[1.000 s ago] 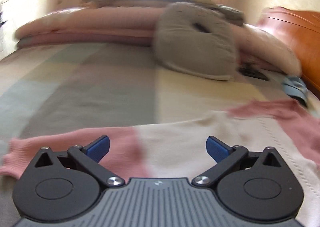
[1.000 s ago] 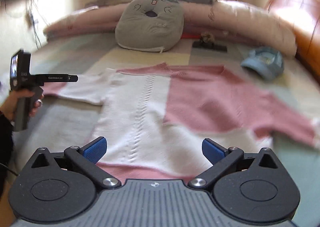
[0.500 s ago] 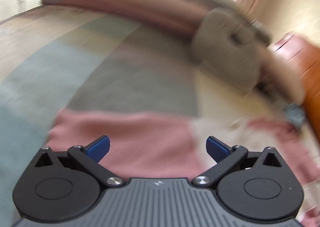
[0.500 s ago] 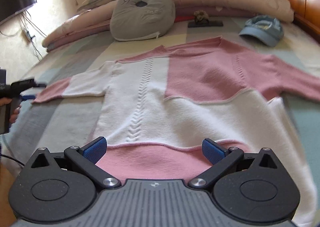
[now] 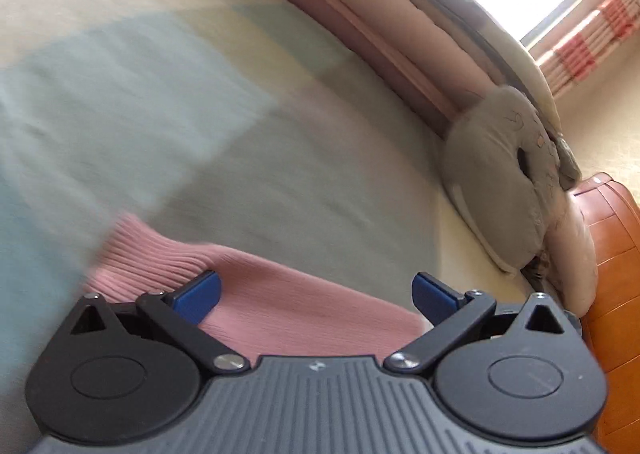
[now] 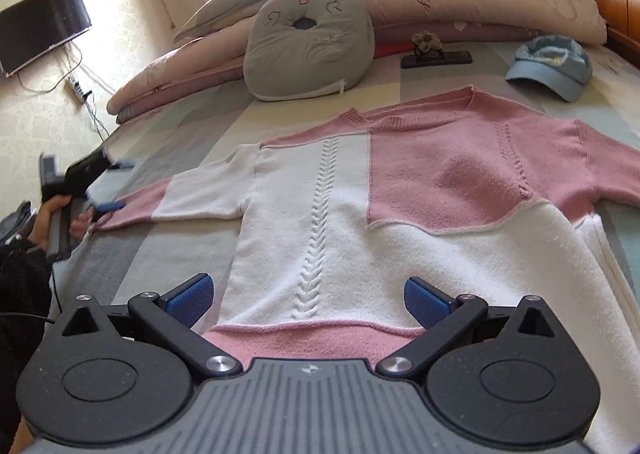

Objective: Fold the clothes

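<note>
My left hand-held gripper [image 5: 316, 290] has swung down to the pink-and-white knitted sweater's [image 6: 360, 206] pink ribbed sleeve cuff [image 5: 152, 258], jaws spread; my right hand-held gripper [image 6: 308, 296] has closed on the hem, also spread, ready to fold.

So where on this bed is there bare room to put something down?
Bare checked bedspread lies left of the pink-and-white knit sweater, between its sleeve and the grey cushion. Crowded along the far edge: cushion, black phone, blue cap.
</note>
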Demonstrator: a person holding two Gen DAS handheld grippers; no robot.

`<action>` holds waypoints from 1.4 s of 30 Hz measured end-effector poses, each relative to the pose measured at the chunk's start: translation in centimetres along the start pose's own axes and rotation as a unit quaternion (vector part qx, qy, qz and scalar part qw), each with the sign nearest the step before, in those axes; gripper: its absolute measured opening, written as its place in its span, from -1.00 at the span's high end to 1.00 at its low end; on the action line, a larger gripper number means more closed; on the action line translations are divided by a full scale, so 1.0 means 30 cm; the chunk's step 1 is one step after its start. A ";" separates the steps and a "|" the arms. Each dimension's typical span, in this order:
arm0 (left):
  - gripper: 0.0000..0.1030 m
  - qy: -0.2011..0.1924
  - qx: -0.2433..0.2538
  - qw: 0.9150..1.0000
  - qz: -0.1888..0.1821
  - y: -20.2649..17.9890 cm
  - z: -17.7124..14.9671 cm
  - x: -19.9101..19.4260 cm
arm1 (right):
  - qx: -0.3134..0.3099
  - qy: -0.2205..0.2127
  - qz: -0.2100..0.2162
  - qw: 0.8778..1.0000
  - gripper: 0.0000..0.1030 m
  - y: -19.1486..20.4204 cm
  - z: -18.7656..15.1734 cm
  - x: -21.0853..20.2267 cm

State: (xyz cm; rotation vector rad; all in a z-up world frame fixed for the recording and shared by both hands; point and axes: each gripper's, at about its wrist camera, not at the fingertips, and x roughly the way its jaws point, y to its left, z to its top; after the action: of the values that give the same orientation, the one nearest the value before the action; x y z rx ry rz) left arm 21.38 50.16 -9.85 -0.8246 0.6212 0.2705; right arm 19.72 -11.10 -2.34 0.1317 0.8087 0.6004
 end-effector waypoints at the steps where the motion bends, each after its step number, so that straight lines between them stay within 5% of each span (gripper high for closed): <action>1: -0.96 -0.002 -0.004 1.000 0.007 -0.002 0.006 -0.016 | 0.006 0.000 0.002 1.000 -1.00 -0.007 -0.002 0.003; 5: -0.96 -0.015 0.039 0.999 0.024 -0.107 0.002 -0.033 | 0.021 0.001 0.007 1.000 -1.00 -0.019 -0.006 0.014; 16: -0.96 0.107 0.145 0.982 -0.060 -0.336 -0.201 0.146 | -0.014 -0.002 0.008 1.000 -1.00 0.039 0.007 -0.007; 21: -0.95 0.069 0.165 0.983 0.048 -0.274 -0.188 0.062 | -0.001 -0.015 0.005 1.000 -1.00 -0.004 0.010 -0.030; 25: -0.94 0.067 0.211 0.968 0.118 -0.372 -0.210 0.039 | 0.021 -0.021 0.009 1.000 -1.00 -0.053 0.004 -0.031; 29: -0.95 0.077 0.263 0.958 0.083 -0.566 -0.264 0.079 | 0.011 -0.028 0.005 1.000 -1.00 -0.070 -0.002 -0.038; 31: -0.96 0.086 0.291 0.948 0.094 -0.677 -0.313 0.148 | -0.001 -0.033 -0.005 0.999 -1.00 -0.077 -0.003 -0.041; 36: -0.96 0.081 0.336 0.914 0.212 -0.812 -0.437 0.364 | -0.008 -0.047 -0.013 0.999 -1.00 -0.135 -0.001 -0.054; 42: -1.00 0.030 0.210 0.945 0.249 -0.709 -0.317 0.401 | -0.002 -0.060 -0.010 0.998 -1.00 -0.234 -0.001 -0.076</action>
State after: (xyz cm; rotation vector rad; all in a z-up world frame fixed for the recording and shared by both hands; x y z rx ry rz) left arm 36.70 28.88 -9.34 -0.2538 0.9051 0.5517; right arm 21.68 -18.15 -3.23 0.1552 0.6915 0.5701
